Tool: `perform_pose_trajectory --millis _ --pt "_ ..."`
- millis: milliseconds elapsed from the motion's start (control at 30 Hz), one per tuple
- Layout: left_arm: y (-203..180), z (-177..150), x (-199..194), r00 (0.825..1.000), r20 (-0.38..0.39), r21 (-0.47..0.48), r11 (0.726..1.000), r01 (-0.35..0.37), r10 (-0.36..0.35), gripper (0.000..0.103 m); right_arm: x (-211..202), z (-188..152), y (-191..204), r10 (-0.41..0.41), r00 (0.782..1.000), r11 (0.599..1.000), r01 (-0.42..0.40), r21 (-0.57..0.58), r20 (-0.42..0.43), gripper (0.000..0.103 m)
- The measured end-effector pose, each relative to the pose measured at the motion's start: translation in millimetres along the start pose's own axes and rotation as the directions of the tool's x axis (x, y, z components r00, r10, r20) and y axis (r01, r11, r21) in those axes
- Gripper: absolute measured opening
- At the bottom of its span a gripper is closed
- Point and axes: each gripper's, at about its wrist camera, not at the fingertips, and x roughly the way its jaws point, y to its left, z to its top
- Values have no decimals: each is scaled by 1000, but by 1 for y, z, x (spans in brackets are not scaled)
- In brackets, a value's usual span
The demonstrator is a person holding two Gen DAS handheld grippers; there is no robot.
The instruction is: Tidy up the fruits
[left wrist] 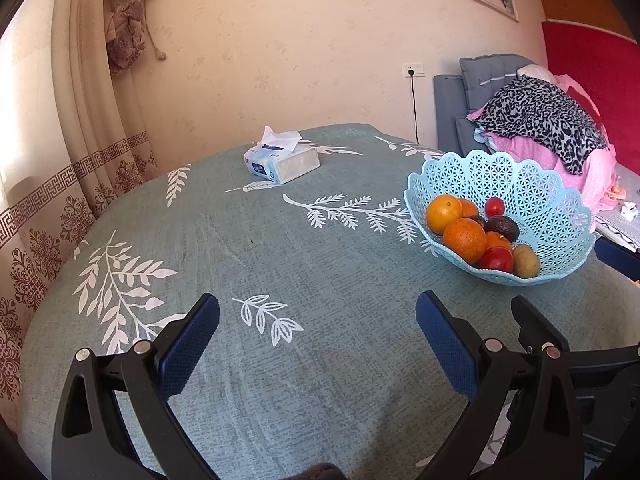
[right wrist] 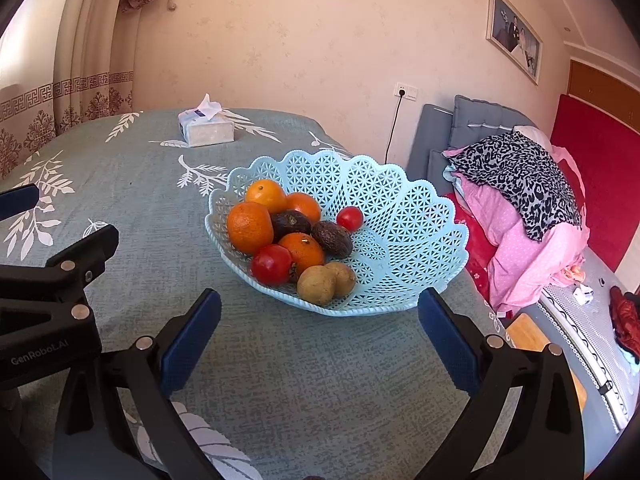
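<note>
Fruits: round oranges [right wrist: 250,228], two red tomatoes [right wrist: 272,265], two dark wrinkled avocados [right wrist: 332,239] and two brownish-green kiwis [right wrist: 317,285] lie heaped together in the left half of the pale blue lattice plastic basket [right wrist: 408,224]
Right gripper [right wrist: 320,340]: nearest the right wrist view, blue-padded black fingers [right wrist: 190,344] spread wide with nothing between them, hovering above the cloth just short of the basket, which sits at 12 o'clock from it
Left gripper [left wrist: 318,336]: jaws likewise wide apart and empty over the bare cloth; its black frame shows at 9 o'clock in the right wrist view, beside the right gripper
Kiwis: closest fruits to the right gripper, touching each other at the basket's near rim
Larger tomato: just left of the kiwis, against an orange
Avocados: in the middle of the heap, among the oranges
Small tomato [right wrist: 349,218]: at the far right of the pile, beside one avocado
Basket seen from the left wrist [left wrist: 560,216]: at 2 o'clock, near the table's right edge
Table: covered by a grey-green cloth with white leaf prints [left wrist: 280,240]
Soft white-and-blue tissue pack [left wrist: 282,160]: at 11 o'clock beyond the basket, well apart from it, near the far edge
Background: cream wall, patterned beige curtain [left wrist: 80,120] at 10 o'clock, pink bedding under a leopard-print cloth [right wrist: 520,184] at 2 o'clock
</note>
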Motion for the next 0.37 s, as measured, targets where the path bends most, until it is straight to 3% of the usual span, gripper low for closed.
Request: perform_pose_trajectory --millis 233,367 --pt "16 -1 5 997 -78 -48 999 -22 18 98 -4 2 4 -3 1000 1000 3 -20 5 100" --pt "43 -11 2 987 -134 -67 993 -93 83 98 -8 5 26 148 987 988 -151 -43 -67 100"
